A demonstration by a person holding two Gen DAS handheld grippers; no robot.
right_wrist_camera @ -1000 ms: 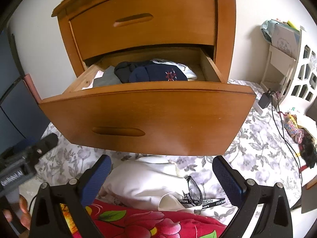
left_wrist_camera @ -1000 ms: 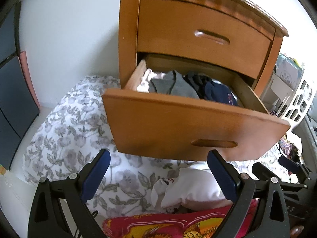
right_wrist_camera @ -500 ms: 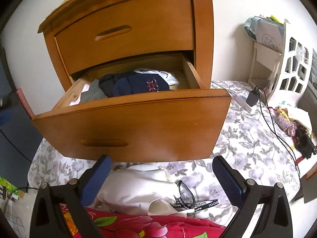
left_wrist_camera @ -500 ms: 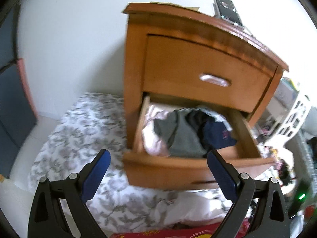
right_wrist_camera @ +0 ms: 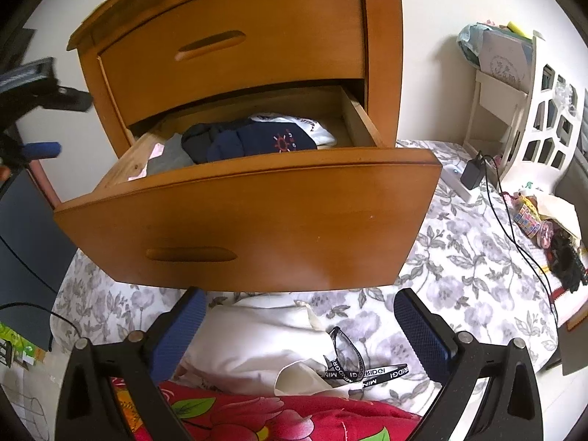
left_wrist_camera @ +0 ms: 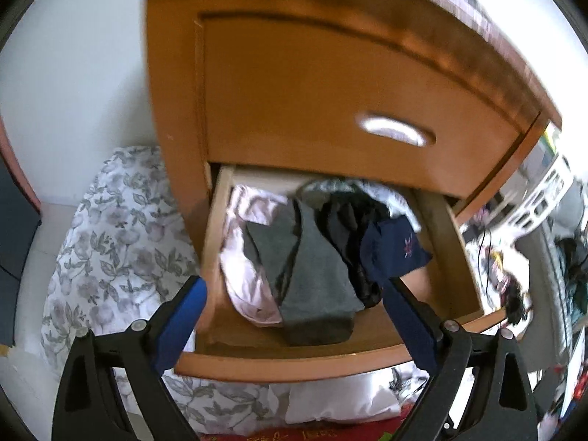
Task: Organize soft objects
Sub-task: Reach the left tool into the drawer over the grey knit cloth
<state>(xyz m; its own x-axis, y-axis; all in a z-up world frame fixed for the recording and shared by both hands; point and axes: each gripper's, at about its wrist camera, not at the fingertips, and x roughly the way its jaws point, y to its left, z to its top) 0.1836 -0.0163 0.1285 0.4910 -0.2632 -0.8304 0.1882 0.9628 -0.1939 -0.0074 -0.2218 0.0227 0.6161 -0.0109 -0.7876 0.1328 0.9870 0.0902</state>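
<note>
The lower drawer (right_wrist_camera: 253, 220) of the wooden nightstand (right_wrist_camera: 235, 36) stands pulled well out over the floral bedspread (right_wrist_camera: 470, 257), while the drawer above it is shut flush.

The left gripper (left_wrist_camera: 294, 301) hovers above the open drawer, looking down into it, its blue-padded fingers (left_wrist_camera: 183, 312) spread wide with nothing between them. One finger hangs outside the drawer's left wall, the other over the inside near the front right corner.

Inside, the clothes crowd the left and middle. A pale pink garment (left_wrist_camera: 242, 275) lies against the left wall, a grey folded piece (left_wrist_camera: 312, 279) runs from the back toward the front edge, a black garment (left_wrist_camera: 349, 228) sits beside it, and a navy piece with a small red emblem (left_wrist_camera: 397, 246) reaches toward the right wall. A white garment (left_wrist_camera: 382, 194) is tucked at the back. Bare wood shows along the front edge and in the front right corner, the only free room.

The right gripper (right_wrist_camera: 297, 327) is lower, in front of the drawer face, its jaws also wide apart and empty. Under the drawer's front edge a cream pillow (right_wrist_camera: 257, 334) rests on the bedspread, with glasses (right_wrist_camera: 345, 341) and a printed lanyard (right_wrist_camera: 367, 373) on it, and a red floral cloth (right_wrist_camera: 279, 419) at the near edge.
</note>
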